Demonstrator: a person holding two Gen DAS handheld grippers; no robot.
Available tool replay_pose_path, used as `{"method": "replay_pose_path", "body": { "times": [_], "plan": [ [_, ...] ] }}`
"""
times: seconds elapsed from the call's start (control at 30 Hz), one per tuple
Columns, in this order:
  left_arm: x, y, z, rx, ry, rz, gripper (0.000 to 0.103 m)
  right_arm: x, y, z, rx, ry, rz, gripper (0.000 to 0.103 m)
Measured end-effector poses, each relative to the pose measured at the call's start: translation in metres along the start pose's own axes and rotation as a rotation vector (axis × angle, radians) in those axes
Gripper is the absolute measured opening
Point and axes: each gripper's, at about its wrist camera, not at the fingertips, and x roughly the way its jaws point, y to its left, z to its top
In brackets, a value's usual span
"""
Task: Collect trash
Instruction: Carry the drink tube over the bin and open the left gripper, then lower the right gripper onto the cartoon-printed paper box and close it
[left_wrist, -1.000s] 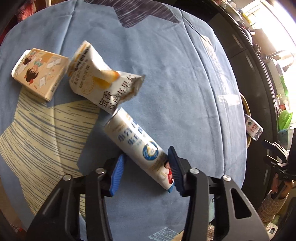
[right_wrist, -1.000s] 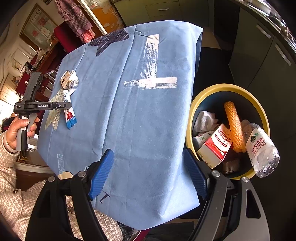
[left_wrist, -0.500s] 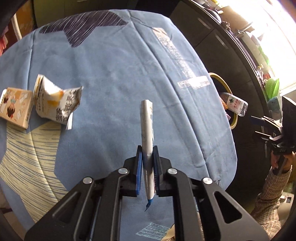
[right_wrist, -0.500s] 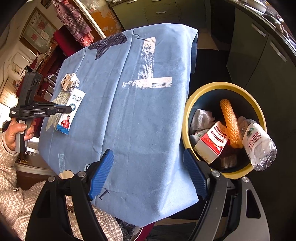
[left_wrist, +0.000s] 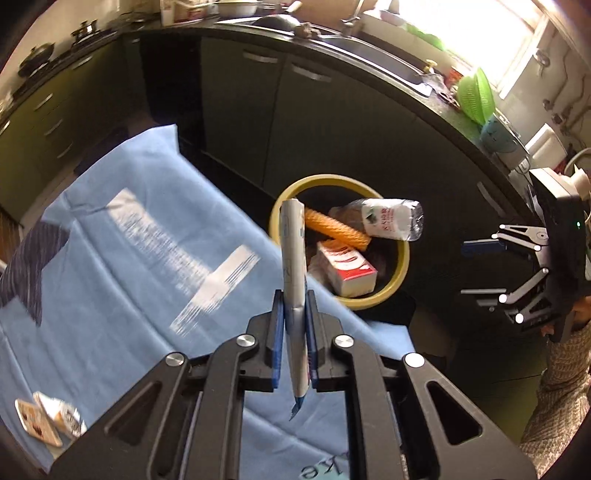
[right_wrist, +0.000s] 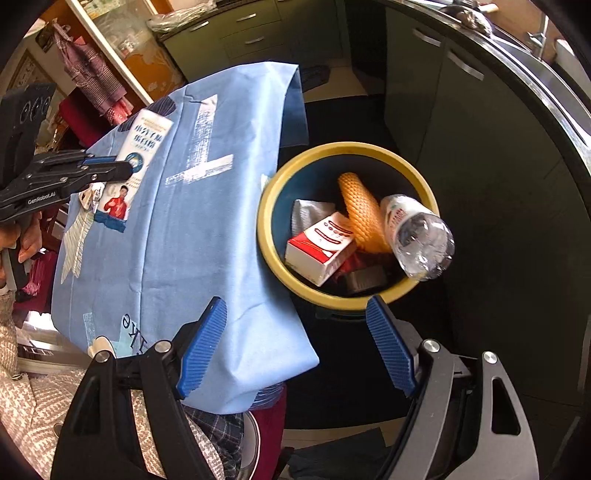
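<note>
Table: I see a table under a light blue cloth (right_wrist: 207, 229) with white printed marks; its corner hangs down near my right gripper.
Bin: a round bin with a yellow rim (right_wrist: 266, 206) stands on the dark floor, just beside the edge of the cloth.
Inside the bin: a red and white box (right_wrist: 321, 243), an orange net sleeve (right_wrist: 360, 210), crumpled white paper (right_wrist: 308, 216), and a clear plastic bottle (right_wrist: 417, 236) that leans over the rim.
Left gripper: my left gripper (left_wrist: 294, 325) is pinching a flattened milk carton (left_wrist: 293, 258); the blue pads press on both its sides, after the jaws have just been closing on it.
Carton place: it is in the air above the cloth. In the left view its top stands in front of the bin. In the right view I see its printed face, white and blue with a small figure in red.
Right gripper: my right gripper (right_wrist: 299, 341) is spread wide with nothing between the pads; it hangs over the cloth corner and the near side of the bin.
Left on the cloth: two more small cartons (left_wrist: 48, 421) lie together at the far corner, well apart from the bin.
</note>
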Motion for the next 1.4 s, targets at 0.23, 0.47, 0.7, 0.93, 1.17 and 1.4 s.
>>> {"method": "replay_pose_path", "body": {
  "times": [0.23, 0.47, 0.7, 0.93, 1.17, 1.4],
  "plan": [
    [0.09, -0.059, 0.062, 0.155, 0.014, 0.073, 0.011, -0.007, -0.032, -0.024, 0.067, -0.005, 0.002, 0.077],
    [0.154, -0.052, 0.076, 0.151, 0.073, 0.172, 0.03, -0.009, -0.042, -0.036, 0.091, -0.005, 0.012, 0.078],
    [0.107, -0.041, 0.065, 0.121, 0.003, 0.107, 0.052, -0.011, -0.029, -0.029, 0.061, -0.011, 0.014, 0.078],
    [-0.026, -0.027, -0.008, 0.085, -0.269, 0.055, 0.092, -0.016, -0.003, -0.02, 0.013, -0.015, -0.002, 0.078],
    [-0.136, 0.027, -0.127, -0.03, -0.49, 0.189, 0.097, -0.013, 0.067, 0.016, -0.148, -0.003, -0.002, 0.078],
    [-0.195, 0.099, -0.254, -0.31, -0.512, 0.349, 0.097, 0.034, 0.196, 0.076, -0.395, 0.05, 0.074, 0.078]
  ]
}}
